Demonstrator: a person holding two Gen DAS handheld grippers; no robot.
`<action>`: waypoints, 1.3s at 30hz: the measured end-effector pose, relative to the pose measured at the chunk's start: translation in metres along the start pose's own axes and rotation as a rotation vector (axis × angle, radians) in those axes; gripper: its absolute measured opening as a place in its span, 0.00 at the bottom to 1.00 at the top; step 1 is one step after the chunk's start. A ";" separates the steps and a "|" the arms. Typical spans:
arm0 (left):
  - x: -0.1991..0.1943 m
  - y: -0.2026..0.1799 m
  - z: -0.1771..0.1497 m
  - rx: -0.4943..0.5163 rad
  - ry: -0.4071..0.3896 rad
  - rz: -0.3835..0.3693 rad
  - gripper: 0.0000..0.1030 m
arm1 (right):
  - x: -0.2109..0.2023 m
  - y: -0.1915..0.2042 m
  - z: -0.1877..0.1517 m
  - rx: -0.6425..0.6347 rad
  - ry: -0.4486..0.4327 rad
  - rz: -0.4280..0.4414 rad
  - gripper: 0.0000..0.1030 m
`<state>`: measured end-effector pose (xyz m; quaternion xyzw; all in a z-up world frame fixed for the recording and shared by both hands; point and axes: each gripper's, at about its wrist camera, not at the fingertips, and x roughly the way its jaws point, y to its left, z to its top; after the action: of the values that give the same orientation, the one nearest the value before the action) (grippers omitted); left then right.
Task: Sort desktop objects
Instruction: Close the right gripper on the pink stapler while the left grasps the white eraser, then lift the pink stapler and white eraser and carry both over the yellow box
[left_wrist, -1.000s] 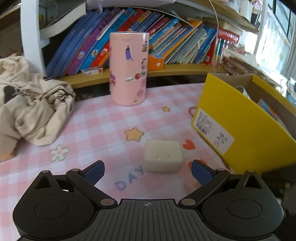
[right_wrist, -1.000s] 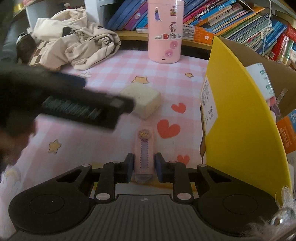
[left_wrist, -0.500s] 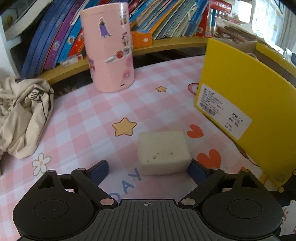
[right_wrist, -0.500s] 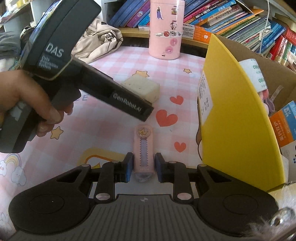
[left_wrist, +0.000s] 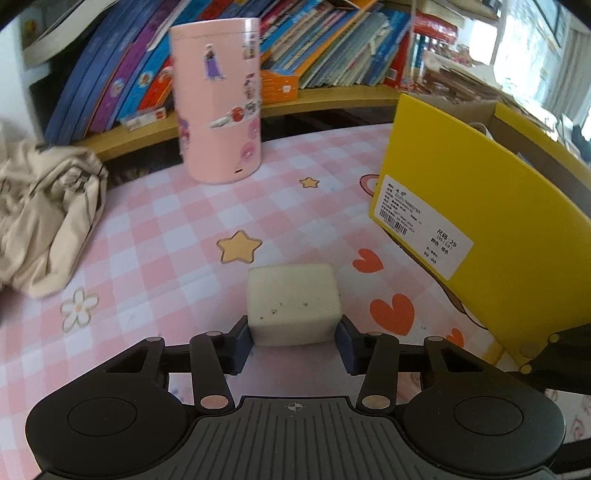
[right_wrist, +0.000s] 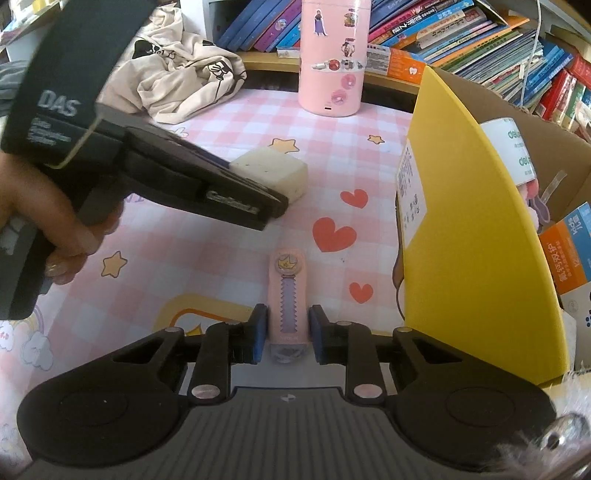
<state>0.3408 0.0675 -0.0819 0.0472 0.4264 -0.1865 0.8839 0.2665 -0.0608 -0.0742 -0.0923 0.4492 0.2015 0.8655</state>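
Left wrist view: the left gripper (left_wrist: 293, 338) is shown with its fingers closed against the sides of a cream eraser block (left_wrist: 293, 308) resting on the pink checked desk (left_wrist: 166, 229). Only the near end is held, so the block may pivot out when lifted. Right wrist view: the right gripper (right_wrist: 286, 332) fingers flank a pink clip (right_wrist: 287, 295) narrowly; contact cannot be told. Collision with the yellow box (right_wrist: 476, 221) wall is possible.

"DAS" shows white on the left gripper's handle (right_wrist: 59, 107), "29" and "99.00" on the yellow box's label (left_wrist: 424, 230), "deli" on a roll (right_wrist: 511, 147).
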 end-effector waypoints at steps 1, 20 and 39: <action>-0.003 0.002 -0.002 -0.013 0.003 0.001 0.44 | -0.001 -0.001 0.000 0.009 0.002 0.005 0.22; -0.105 -0.002 -0.040 -0.119 -0.105 -0.024 0.44 | -0.051 0.016 -0.007 0.001 -0.028 0.072 0.22; -0.177 -0.065 -0.027 -0.181 -0.263 0.043 0.43 | -0.139 -0.041 0.003 -0.036 -0.200 0.192 0.22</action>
<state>0.1962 0.0651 0.0427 -0.0482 0.3207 -0.1328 0.9366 0.2143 -0.1335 0.0401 -0.0440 0.3639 0.2996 0.8809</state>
